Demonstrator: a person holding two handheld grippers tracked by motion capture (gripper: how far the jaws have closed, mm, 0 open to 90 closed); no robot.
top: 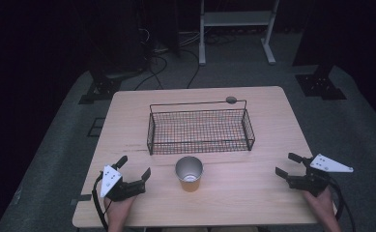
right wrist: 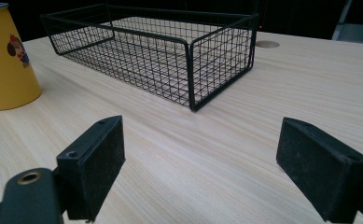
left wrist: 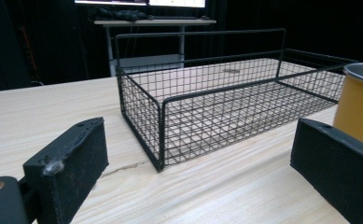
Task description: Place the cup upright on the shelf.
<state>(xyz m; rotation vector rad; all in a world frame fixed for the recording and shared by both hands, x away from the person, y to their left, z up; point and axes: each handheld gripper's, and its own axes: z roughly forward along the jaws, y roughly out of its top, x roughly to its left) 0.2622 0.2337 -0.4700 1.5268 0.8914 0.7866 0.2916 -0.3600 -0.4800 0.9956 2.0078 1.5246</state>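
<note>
Two hands rest low at the near table (top: pixel 253 193) edge, each gripping a tool. The left gripper (top: pixel 135 170) has its jaws spread wide and empty, the yellow cup (top: pixel 189 174) just off its right jaw. The right gripper (top: pixel 288 164) likewise gapes empty, wire basket (top: pixel 200 129) ahead of its jaws.

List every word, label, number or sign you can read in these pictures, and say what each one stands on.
No readable text anywhere.
Yellow metal cup: carries a small cartoon picture, no legible words.
Black wire mesh basket: no label.
Light wooden table: unmarked.
Screens at the top of the left gripper view, behind the table: too small and cut off to read.
</note>
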